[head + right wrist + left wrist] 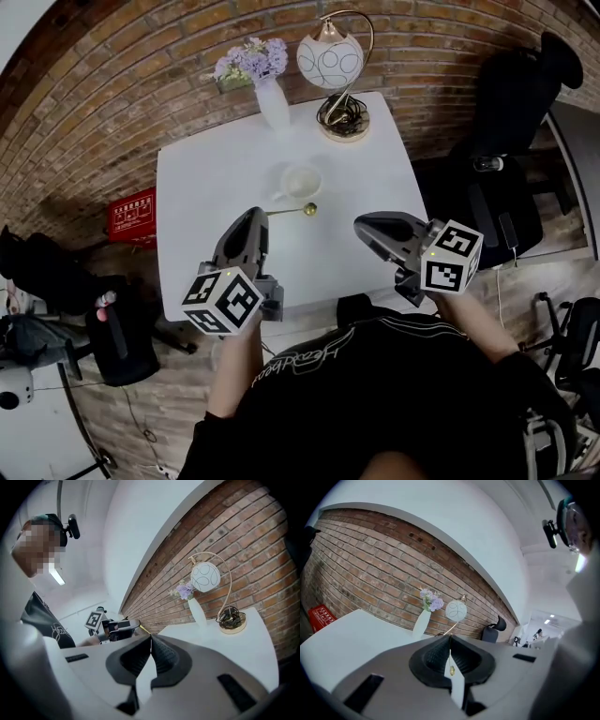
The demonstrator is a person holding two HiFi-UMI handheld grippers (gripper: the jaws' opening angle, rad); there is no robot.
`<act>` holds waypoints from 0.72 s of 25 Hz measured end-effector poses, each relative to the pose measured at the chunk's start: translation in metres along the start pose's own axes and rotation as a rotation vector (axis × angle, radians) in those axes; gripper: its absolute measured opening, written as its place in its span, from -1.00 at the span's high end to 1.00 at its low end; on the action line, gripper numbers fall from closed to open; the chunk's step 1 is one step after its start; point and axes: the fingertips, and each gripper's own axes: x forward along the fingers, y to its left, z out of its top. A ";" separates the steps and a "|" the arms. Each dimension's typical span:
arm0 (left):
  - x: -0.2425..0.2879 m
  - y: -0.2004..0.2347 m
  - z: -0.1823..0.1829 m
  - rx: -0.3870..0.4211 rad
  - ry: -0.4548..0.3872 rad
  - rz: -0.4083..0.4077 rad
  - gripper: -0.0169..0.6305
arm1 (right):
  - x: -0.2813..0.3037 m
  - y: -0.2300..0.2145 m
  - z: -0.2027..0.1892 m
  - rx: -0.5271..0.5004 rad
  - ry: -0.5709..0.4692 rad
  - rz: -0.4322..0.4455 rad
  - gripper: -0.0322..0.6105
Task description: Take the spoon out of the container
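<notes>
A white cup stands in the middle of the white table. The gold spoon is outside it, lying level just in front of the cup with its bowl to the right. My left gripper is shut on the spoon's handle end. In the left gripper view the jaws are pressed together with a gold bit of the spoon in the slit. My right gripper is shut and empty, to the right of the spoon. The right gripper view shows the left gripper with the gold handle sticking out.
A white vase with purple flowers and a gold-stemmed globe lamp stand at the table's far edge by the brick wall. A red box sits on the floor left of the table. Black chairs stand at the right.
</notes>
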 end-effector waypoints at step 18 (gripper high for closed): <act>-0.077 -0.079 -0.035 0.160 0.099 -0.130 0.92 | -0.020 0.060 0.003 -0.164 -0.045 -0.012 0.91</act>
